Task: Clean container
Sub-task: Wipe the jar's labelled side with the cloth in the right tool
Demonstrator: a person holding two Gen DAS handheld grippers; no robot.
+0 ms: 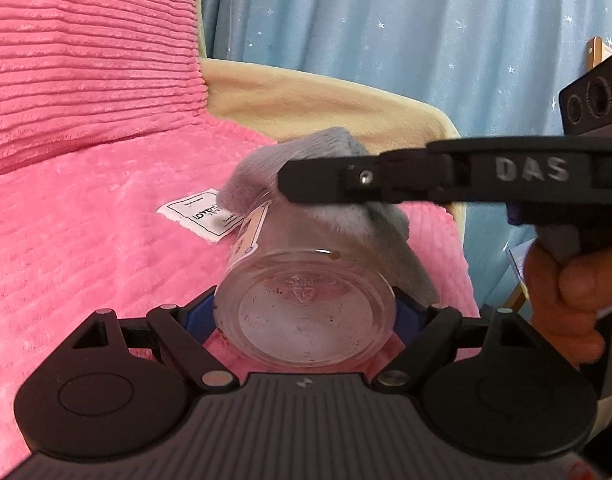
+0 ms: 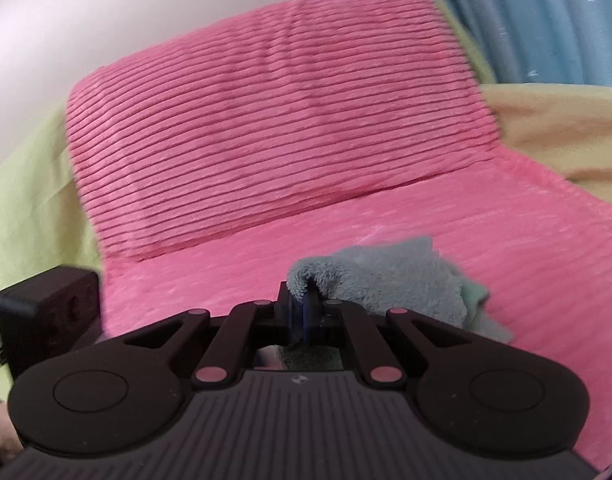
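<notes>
A clear glass jar (image 1: pixel 306 304) with brown specks on its base points bottom-first at the left wrist camera. My left gripper (image 1: pixel 306 312) is shut on the jar's sides near the base. A grey cloth (image 1: pixel 266 168) covers the jar's far mouth end and hangs down its right side. My right gripper (image 1: pixel 290 184) reaches in from the right over the jar, pressed into that cloth. In the right wrist view my right gripper (image 2: pixel 302 312) is shut on the grey cloth (image 2: pixel 393 280), which bunches up just beyond the fingertips. The jar is hidden in that view.
A pink ribbed blanket (image 1: pixel 86 216) covers the seat and a pink cushion (image 2: pixel 266 120) stands behind it. A white care label (image 1: pixel 198 216) lies on the blanket left of the jar. Blue starred curtain (image 1: pixel 385 20) hangs behind. A hand (image 1: pixel 565 296) holds the right gripper's handle.
</notes>
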